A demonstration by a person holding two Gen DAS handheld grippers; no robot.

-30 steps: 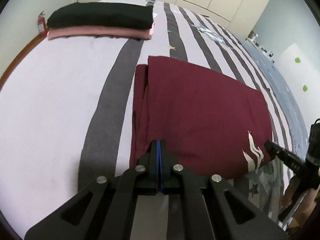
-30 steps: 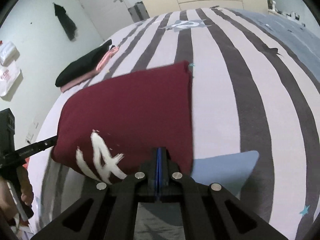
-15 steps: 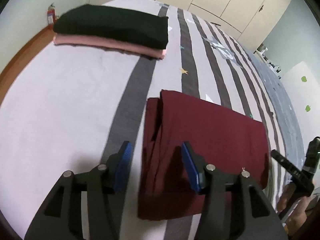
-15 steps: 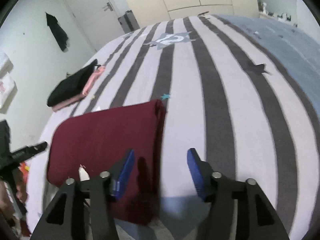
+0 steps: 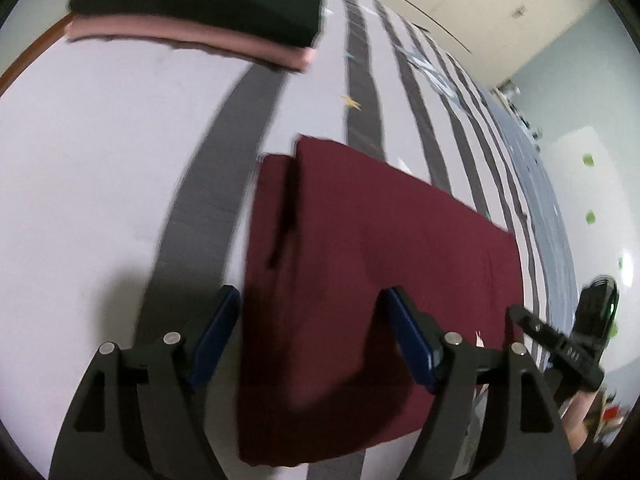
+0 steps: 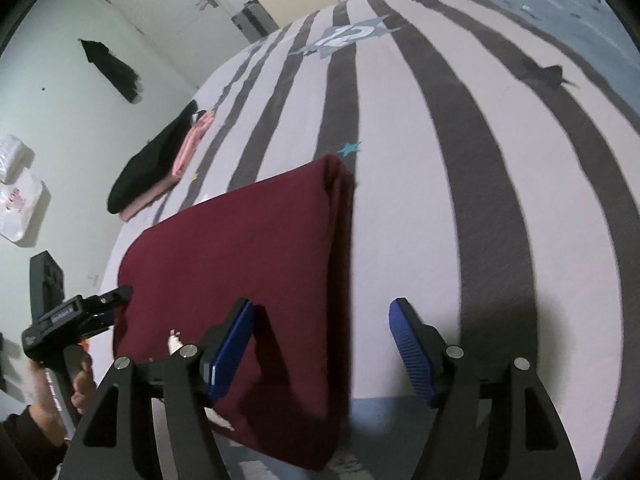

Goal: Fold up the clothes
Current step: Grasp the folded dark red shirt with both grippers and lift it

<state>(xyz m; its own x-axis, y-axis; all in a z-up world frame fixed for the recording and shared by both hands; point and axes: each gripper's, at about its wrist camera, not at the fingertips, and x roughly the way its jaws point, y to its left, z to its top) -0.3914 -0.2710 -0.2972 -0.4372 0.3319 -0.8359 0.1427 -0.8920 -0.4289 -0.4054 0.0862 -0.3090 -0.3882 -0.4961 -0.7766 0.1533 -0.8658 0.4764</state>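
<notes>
A folded maroon garment [image 5: 360, 264] lies flat on the striped bed [image 5: 100, 168], also in the right wrist view as the maroon garment [image 6: 240, 256] with a bit of white print at its near edge. My left gripper [image 5: 312, 320] hovers open above the garment's near left corner, nothing between its blue pads. My right gripper [image 6: 324, 320] stands open over the garment's near right edge, also holding nothing. The right gripper's black body [image 5: 560, 344] shows at the far right of the left wrist view, and the left gripper's body [image 6: 68, 316] at the left of the right wrist view.
A folded black garment on a pink one [image 5: 192, 12] is stacked at the bed's far left, seen as the stack [image 6: 160, 164] from the right. A wardrobe [image 5: 460, 0], a door [image 6: 160, 4] and a wall [image 6: 48, 128] border the bed. A person's hand [image 6: 52, 396] grips the left handle.
Both grippers let go of the maroon garment and went from shut to open. They drew back and rose a little, and the garment now rests flat on the bed.
</notes>
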